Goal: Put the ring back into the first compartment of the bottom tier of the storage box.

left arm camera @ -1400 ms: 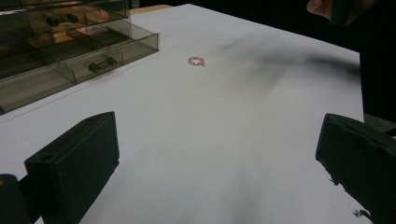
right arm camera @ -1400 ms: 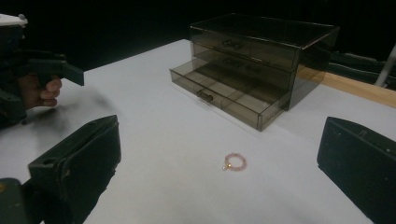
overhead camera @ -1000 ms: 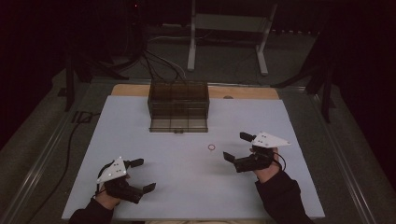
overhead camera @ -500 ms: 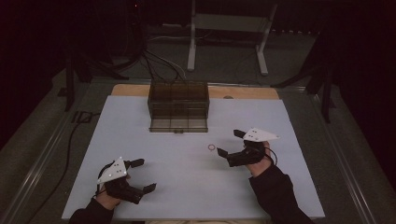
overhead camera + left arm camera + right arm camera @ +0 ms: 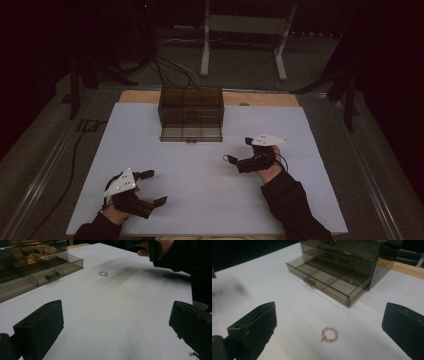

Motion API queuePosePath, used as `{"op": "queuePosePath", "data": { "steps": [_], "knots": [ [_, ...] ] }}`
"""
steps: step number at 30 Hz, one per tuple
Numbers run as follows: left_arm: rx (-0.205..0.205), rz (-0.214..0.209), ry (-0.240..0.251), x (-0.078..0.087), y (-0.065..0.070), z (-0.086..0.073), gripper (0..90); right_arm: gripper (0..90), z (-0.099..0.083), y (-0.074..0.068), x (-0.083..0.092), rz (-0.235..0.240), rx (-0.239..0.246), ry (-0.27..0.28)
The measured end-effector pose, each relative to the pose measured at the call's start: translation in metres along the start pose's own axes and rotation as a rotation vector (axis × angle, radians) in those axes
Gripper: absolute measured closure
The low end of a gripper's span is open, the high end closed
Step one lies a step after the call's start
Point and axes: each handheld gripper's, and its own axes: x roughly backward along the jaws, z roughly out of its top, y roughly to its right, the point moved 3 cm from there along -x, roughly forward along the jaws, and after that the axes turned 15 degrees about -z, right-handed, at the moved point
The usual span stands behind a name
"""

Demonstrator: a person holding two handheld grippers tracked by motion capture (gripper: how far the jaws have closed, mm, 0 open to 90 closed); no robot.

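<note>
We find a small pink bead ring (image 5: 328, 334) lying flat on the white worktop (image 5: 200, 190), at about 4 o'clock from the smoked clear drawer box (image 5: 191, 114); in the high view it shows as a tiny loop (image 5: 226, 158) just off the tips of the right claw (image 5: 239, 152); gold beads are spaced among the pink ones, and one gold piece hangs off the ring's 7 o'clock edge in the right gripper view

Right claw: jaws stand wide apart, holding nothing; in its own view the ring sits on the sheet between the two jaws and a little ahead of them, touching neither; the claw points toward 9 o'clock in the high view, its grey plate on top

Left claw (image 5: 152, 187): near the worktop's 7 o'clock corner, well apart from the ring; jaws wide, nothing between them; in the left gripper view we see the ring (image 5: 103, 273) far ahead on bare sheet, with the right hand (image 5: 150, 248) above and beyond it

The drawer box stands at the 12 o'clock side of the worktop; its bottom drawer (image 5: 329, 285) is pulled out toward us, divided into compartments, a small handle at the front; the upper drawers are pushed in, with small dark items inside that we cannot make out
</note>
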Motion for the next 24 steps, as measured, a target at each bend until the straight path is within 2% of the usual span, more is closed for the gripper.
{"op": "queuePosePath", "data": {
  "steps": [6, 13, 16, 19, 24],
  "knots": [
    [0.001, -0.002, 0.001, 0.000, 0.000, 0.000, 0.7, 0.0, -0.001, -0.001, -0.010, -0.007, 0.010, -0.012],
    [0.001, -0.003, 0.001, 0.000, 0.000, 0.000, 0.7, 2.9, 0.001, 0.002, -0.017, -0.025, 0.016, 0.008],
    [0.002, -0.003, 0.003, 0.000, -0.001, 0.000, 0.7, 2.9, 0.000, 0.003, -0.021, -0.019, -0.002, -0.018],
    [0.002, -0.003, -0.001, 0.000, -0.001, 0.000, 0.7, 2.9, -0.002, 0.003, -0.028, -0.032, 0.004, -0.074],
    [-0.001, -0.003, 0.001, 0.001, -0.001, 0.000, 0.7, 6.0, -0.007, 0.003, -0.035, -0.053, -0.020, -0.118]
  ]
}}
